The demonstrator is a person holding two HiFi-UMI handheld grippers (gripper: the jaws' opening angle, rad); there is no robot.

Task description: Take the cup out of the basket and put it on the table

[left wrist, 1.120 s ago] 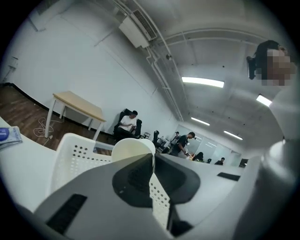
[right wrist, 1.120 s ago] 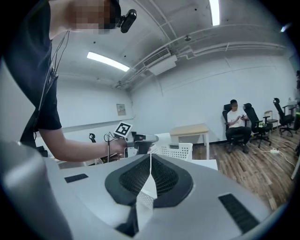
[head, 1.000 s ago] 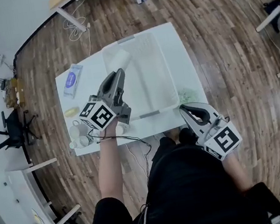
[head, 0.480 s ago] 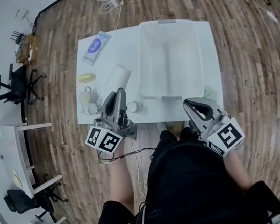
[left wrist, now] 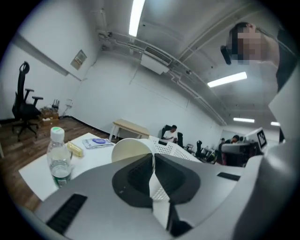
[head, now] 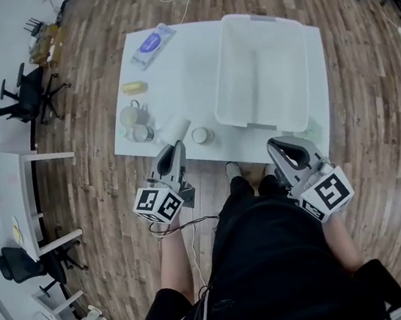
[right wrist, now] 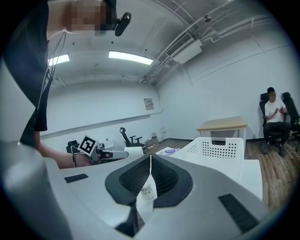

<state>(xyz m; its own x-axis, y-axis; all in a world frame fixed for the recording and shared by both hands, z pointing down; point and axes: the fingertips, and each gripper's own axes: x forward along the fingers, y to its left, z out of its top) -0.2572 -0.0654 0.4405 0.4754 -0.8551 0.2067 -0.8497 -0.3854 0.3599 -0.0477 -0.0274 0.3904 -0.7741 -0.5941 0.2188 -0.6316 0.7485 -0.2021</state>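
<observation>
**A:** Grey pads meet on both your tools. The left gripper (head: 176, 151) and the right gripper (head: 278, 146) are each closed on nothing, and both hang at the near edge of the table (head: 194, 60).

**B:** Agreed. Your cup (head: 176, 128) is out of the basket and lies on the tabletop just beyond the left tips, not touching them.

**A:** So I judge the placing done, and what's left for you is to leave it be. Draw straight back and level, with no sideways sweep, because a cup on its side will likely roll at a touch.

**B:** Mind its neighbours too. A small white container (head: 201, 135) sits just beside it on the right, and the water bottle (left wrist: 57, 159) stands near on the left.

**A:** Its long axis lies flat along the tabletop, not upright. The open mouth faces back toward your left gripper, and the base points away toward the far side.

**B:** If you want it standing, part the left jaws, take the wall near the rim and tip the base down. The basket (head: 220, 79) stands further back on the right, well apart.
</observation>
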